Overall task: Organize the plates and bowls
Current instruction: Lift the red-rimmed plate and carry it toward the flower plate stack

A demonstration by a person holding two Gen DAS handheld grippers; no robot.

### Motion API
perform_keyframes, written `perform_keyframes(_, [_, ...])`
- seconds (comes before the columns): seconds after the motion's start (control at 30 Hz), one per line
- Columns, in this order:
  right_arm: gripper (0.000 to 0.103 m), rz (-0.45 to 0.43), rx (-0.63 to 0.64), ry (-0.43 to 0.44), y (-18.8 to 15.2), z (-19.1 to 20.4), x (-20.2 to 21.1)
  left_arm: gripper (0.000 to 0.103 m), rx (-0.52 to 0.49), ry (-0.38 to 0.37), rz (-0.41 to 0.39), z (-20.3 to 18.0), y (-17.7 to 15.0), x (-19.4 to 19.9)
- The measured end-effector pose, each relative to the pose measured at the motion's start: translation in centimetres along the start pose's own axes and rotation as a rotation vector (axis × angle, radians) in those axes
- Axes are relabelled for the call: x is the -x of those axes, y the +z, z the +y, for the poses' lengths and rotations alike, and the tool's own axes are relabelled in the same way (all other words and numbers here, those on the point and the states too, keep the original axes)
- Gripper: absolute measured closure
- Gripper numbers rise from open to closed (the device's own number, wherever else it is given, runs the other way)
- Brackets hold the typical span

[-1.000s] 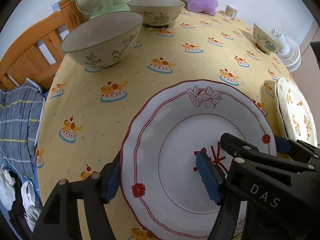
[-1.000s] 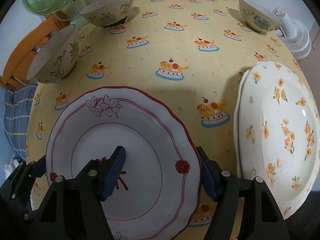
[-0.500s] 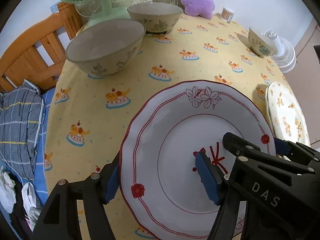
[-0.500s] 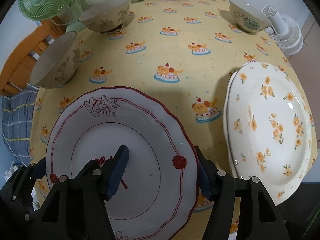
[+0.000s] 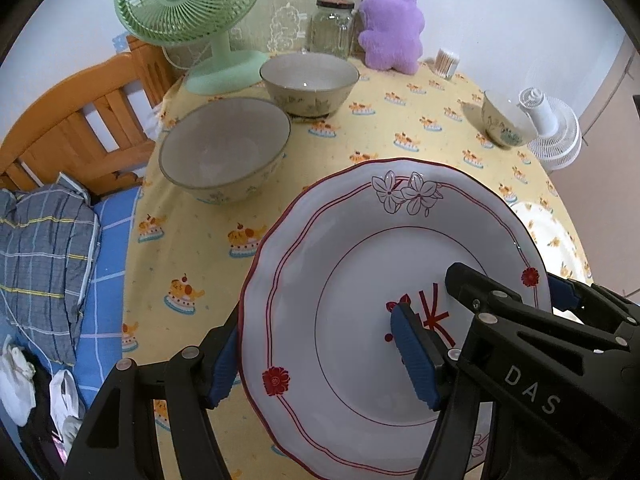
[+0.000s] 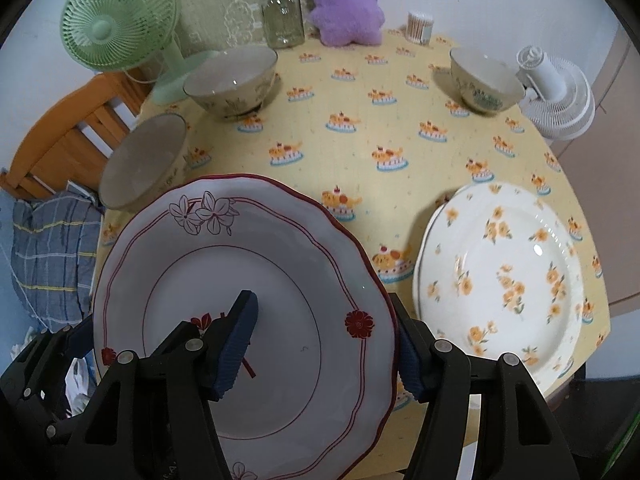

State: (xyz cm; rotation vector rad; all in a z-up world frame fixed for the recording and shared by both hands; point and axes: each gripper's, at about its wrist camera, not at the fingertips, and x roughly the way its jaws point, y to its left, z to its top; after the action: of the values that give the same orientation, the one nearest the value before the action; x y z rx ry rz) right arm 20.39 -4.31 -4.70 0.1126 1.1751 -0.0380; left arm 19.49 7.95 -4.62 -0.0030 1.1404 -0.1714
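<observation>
A white plate with a red rim and flower drawings (image 5: 360, 264) (image 6: 224, 272) is held up above the yellow table by both grippers. My left gripper (image 5: 316, 360) is shut on its left edge, one finger under the rim and one on the inner face. My right gripper (image 6: 324, 344) is shut on its right edge the same way. A white plate with orange flowers (image 6: 504, 276) (image 5: 556, 240) lies on the table at the right. Two large bowls (image 5: 226, 148) (image 5: 309, 80) stand at the back left, and a smaller bowl (image 6: 484, 80) at the back right.
A green fan (image 5: 188, 8), a glass jar (image 5: 332, 28), a purple plush toy (image 5: 392, 28) and a cotton swab holder (image 6: 420, 26) stand along the table's far edge. A white fan (image 6: 560, 96) stands off the right side. A wooden bed frame (image 5: 76, 128) and bedding lie left.
Both grippers have risen with the red-rimmed plate, lifting it off the table. The bowls and back edge of the table now sit lower and farther in view.
</observation>
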Motion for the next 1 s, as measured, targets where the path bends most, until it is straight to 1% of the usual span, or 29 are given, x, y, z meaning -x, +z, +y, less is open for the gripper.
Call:
perform_keyframes(0.13, [0.037, -0.015, 0.03, 0.004, 0.3, -0.6, 1.1, 0.032, 0.02, 0.007, -0.016, -1.1, 0.1, 0.8])
perform_keyframes(0.23, [0.037, -0.02, 0.054, 0.018, 0.6, -1.6, 1.6, 0.032, 0.037, 0.026, -0.026, -2.4, 0.1, 1.3])
perform_keyframes(0.27, [0.037, -0.014, 0.064, 0.026, 0.8, -2.0, 1.8, 0.032, 0.043, 0.03, -0.028, -2.6, 0.1, 1.5])
perform_keyframes(0.37, [0.037, -0.032, 0.093, 0.044, 1.5, -3.3, 2.5, 0.031, 0.06, 0.049, -0.05, -4.2, 0.5, 2.1])
perform_keyframes(0.57, [0.037, -0.031, 0.109, 0.069, 2.3, -6.0, 2.7, 0.031, 0.071, 0.072, -0.055, -6.6, 0.9, 2.1])
perform_keyframes(0.8, [0.037, -0.018, 0.104, 0.063, 2.7, -9.5, 2.3, 0.032, 0.074, 0.063, -0.045, -9.9, 1.1, 1.1])
perform_keyframes(1.0, [0.037, -0.009, 0.095, 0.037, 2.7, -12.6, 1.8, 0.032, 0.074, 0.032, -0.03, -13.2, 1.2, -0.5])
